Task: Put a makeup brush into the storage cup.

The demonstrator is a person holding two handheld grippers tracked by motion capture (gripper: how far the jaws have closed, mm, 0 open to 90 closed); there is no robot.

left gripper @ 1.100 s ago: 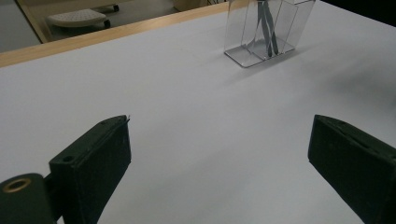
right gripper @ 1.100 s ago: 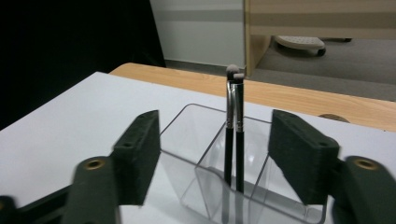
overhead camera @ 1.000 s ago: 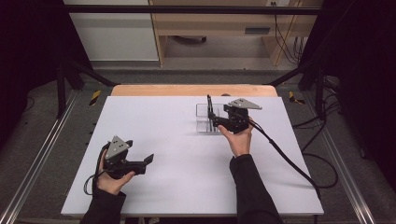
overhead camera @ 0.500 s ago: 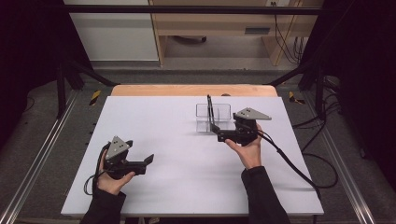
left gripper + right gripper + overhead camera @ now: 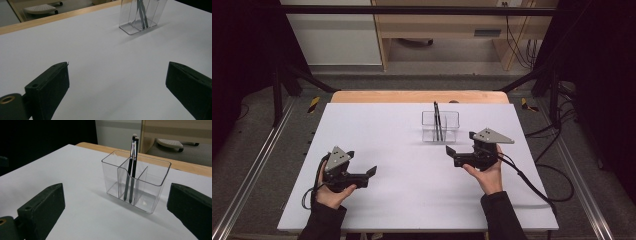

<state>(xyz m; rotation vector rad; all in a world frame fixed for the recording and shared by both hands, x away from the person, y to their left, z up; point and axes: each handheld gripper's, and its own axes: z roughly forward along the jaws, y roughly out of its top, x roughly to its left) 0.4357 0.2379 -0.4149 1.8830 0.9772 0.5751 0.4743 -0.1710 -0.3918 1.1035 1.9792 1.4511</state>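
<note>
High view: white table (image 5: 402, 200), clear plastic organizer (image 5: 440, 126) standing toward the far middle-right, two black brushes (image 5: 437, 120) upright in it. Right gripper (image 5: 451, 150) sits just in front of the organizer, slightly to its right, apart from it, held in the person's right hand (image 5: 487, 172). Its jaws have just been opening, nothing between them. Left gripper (image 5: 371, 172) low at near left of the table, well apart from the organizer, jaws spread, empty.

Left gripper view: both black jaws wide apart over bare table (image 5: 100, 75); organizer (image 5: 140, 17) far off at top right, brushes (image 5: 142, 12) inside.

Right gripper view: jaws wide apart, empty. Organizer (image 5: 147, 192) near, ahead between them, not touched. Both brushes (image 5: 131, 175) stand in one compartment by the divider, leaning slightly, bristle ends up.
</note>
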